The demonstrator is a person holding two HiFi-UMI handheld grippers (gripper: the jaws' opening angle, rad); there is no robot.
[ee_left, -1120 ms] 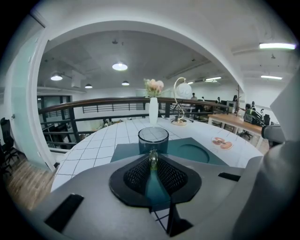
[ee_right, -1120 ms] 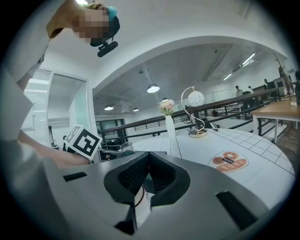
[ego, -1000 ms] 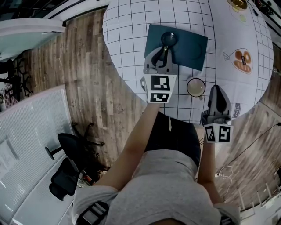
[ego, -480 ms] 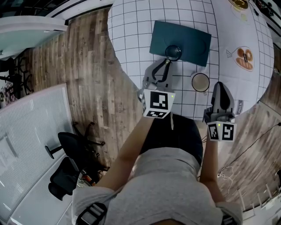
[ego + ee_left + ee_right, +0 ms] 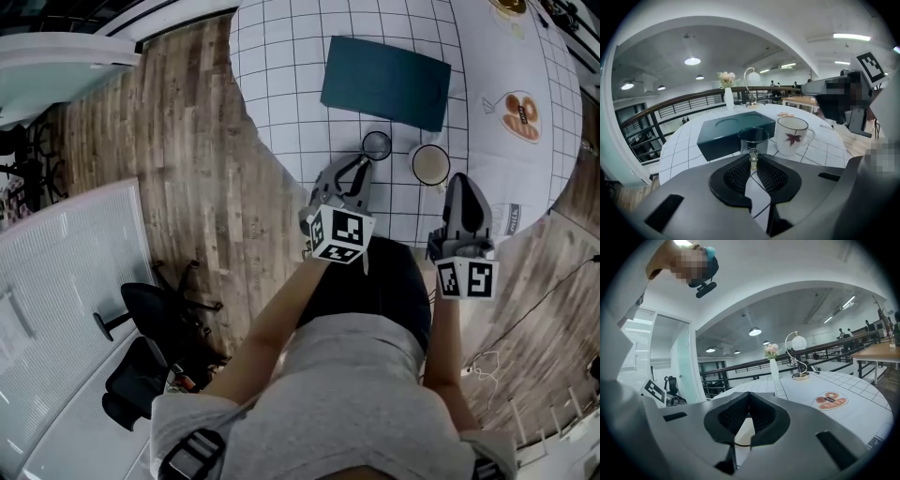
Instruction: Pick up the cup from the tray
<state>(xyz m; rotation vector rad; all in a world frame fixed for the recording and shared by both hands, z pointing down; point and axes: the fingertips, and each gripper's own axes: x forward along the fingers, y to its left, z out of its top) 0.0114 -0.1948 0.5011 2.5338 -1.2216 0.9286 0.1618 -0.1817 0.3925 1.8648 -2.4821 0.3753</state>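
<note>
**Your left gripper is clamped on the cup, off the tray; your right gripper is shut and empty.**

Nearest you, the left gripper view shows the jaws pinched on the handle of the clear glass cup. Whether its base touches the white grid-patterned tablecloth cannot be told. A white ceramic mug with a red leaf print stands just beside the cup, between it and your right gripper. The dark teal rectangular tray lies just behind the cup, and only this view shows the round recess in its top. The head view alone confirms that the cup sits outside the tray's near edge. The right gripper view shows the jaws together and neither cup nor tray. Beyond them stands a white vase of flowers.
</note>
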